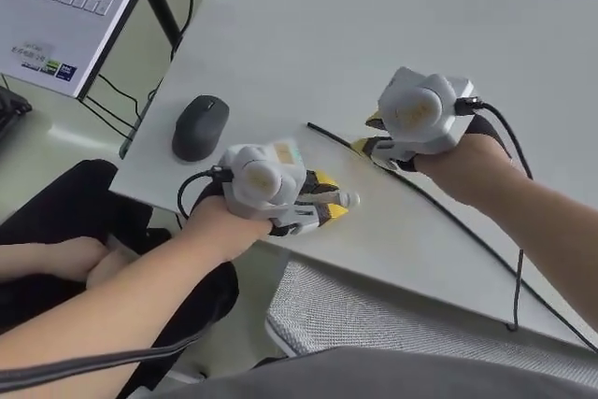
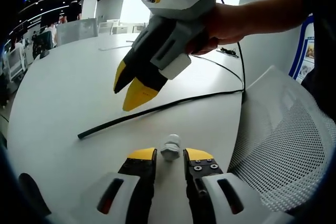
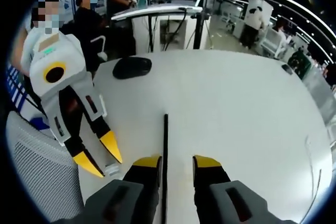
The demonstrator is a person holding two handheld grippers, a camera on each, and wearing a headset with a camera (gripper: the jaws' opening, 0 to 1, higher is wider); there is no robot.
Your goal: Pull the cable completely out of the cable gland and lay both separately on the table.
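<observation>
Separation appears complete: the cable (image 1: 329, 135) lies flat on the table (image 1: 374, 35), its free end pointing far left toward the mouse (image 1: 200, 126), with no fitting on it. The cable gland (image 2: 170, 145), a small white part, is apart from the cable, close to the near edge of the table.

Left gripper (image 2: 170, 156): the jaws are closed onto the cable gland at their very tips, so most of the part projects forward. This reads as a light pinch suited to setting the part down, not to pulling. Whether the gland touches the table cannot be told.

Right gripper (image 3: 177, 162): the jaws are apart and straddle the cable, which runs between them nearer the left jaw. No clamping is seen. The tool sits low over the cable, consistent with the cable being laid rather than held.

Judgement: holding the gland to the near left of the cable keeps the two items separate. The outstanding step is to place the gland on bare table beside the cable, not on it, and open the left jaws. Risk: the round part may roll off the near edge.
</observation>
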